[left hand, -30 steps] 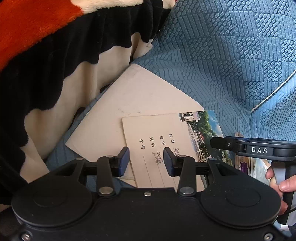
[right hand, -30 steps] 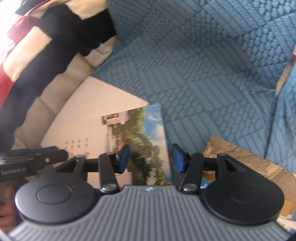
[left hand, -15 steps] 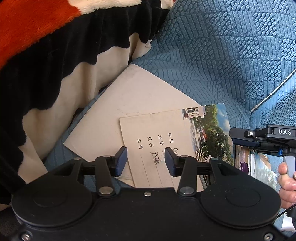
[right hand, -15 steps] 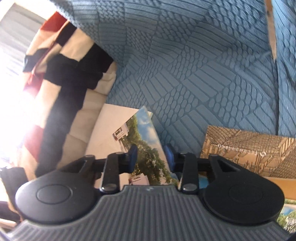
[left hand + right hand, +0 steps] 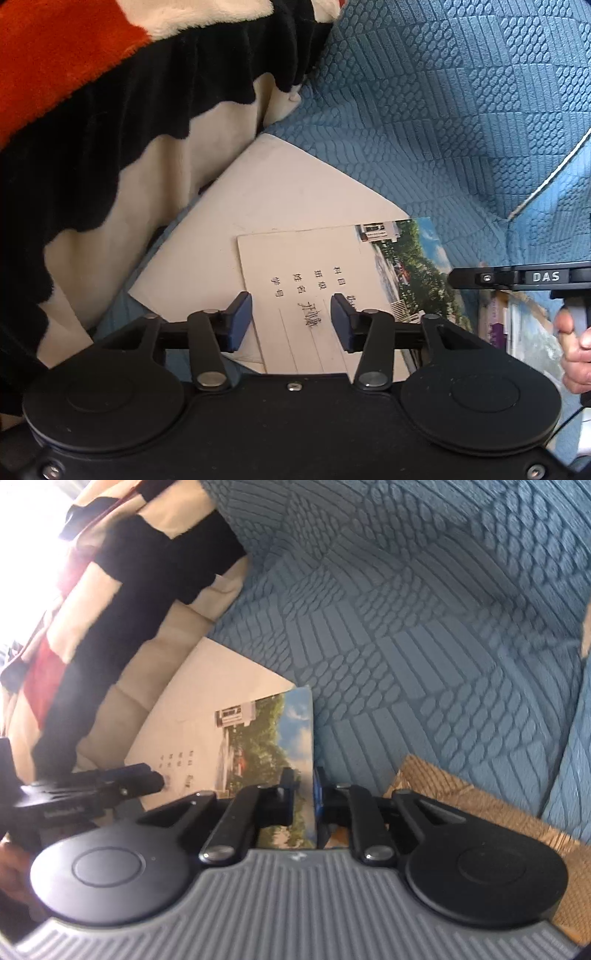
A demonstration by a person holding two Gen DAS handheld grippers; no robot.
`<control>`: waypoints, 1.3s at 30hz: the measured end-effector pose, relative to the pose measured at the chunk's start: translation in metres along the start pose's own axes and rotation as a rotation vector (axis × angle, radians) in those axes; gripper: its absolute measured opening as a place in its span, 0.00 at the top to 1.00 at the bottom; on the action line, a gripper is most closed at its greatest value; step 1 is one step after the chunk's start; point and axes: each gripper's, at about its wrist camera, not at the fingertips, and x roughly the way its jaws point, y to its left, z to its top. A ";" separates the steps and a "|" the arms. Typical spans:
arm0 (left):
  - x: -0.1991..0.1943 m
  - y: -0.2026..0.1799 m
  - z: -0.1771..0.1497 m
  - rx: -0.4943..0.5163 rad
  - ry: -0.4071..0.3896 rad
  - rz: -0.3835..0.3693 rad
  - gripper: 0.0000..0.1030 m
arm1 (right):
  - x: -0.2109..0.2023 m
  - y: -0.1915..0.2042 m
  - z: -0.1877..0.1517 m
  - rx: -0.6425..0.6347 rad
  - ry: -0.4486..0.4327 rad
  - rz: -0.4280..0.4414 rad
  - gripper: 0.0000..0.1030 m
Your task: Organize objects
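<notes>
Cream notebook [image 5: 314, 295] flat atop landscape-photo booklet [image 5: 413, 266] — both over beige sheet [image 5: 266, 199]

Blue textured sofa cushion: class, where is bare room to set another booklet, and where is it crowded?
Free: the blue textured sofa cushion, bordered by the striped fleece blanket, the scenery-photo booklet and the woven-pattern brown book. Crowded: the near edge, where the cream handwritten booklet overlaps others.

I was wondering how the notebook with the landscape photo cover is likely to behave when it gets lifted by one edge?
The photo notebook looks thin and flat, so it would probably sag rather than stay stiff. Its cover seems glossy, so it may slip. The right gripper is closing on its right edge; held by that edge alone, it would likely swing. The beige booklet overlapping it might slide off.
</notes>
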 end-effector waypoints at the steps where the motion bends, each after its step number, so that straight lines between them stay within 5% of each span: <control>1: 0.000 0.001 0.000 -0.005 -0.003 0.002 0.60 | 0.000 0.001 0.000 -0.002 -0.005 0.000 0.95; 16: -0.005 0.026 0.006 -0.084 -0.026 -0.049 0.53 | -0.046 0.026 -0.011 -0.028 -0.111 0.050 0.97; 28: 0.015 0.046 0.024 -0.129 -0.029 -0.268 0.51 | -0.057 0.027 -0.017 -0.048 -0.133 0.070 0.97; 31: 0.016 0.045 0.026 -0.135 -0.028 -0.287 0.55 | -0.055 0.024 -0.018 -0.038 -0.135 0.072 0.97; 33: 0.014 0.045 0.024 -0.127 -0.038 -0.256 0.71 | -0.053 0.021 -0.018 -0.025 -0.135 0.071 0.97; 39: 0.005 0.038 0.021 -0.059 -0.111 -0.218 0.93 | -0.040 0.007 -0.019 0.025 -0.116 0.033 0.97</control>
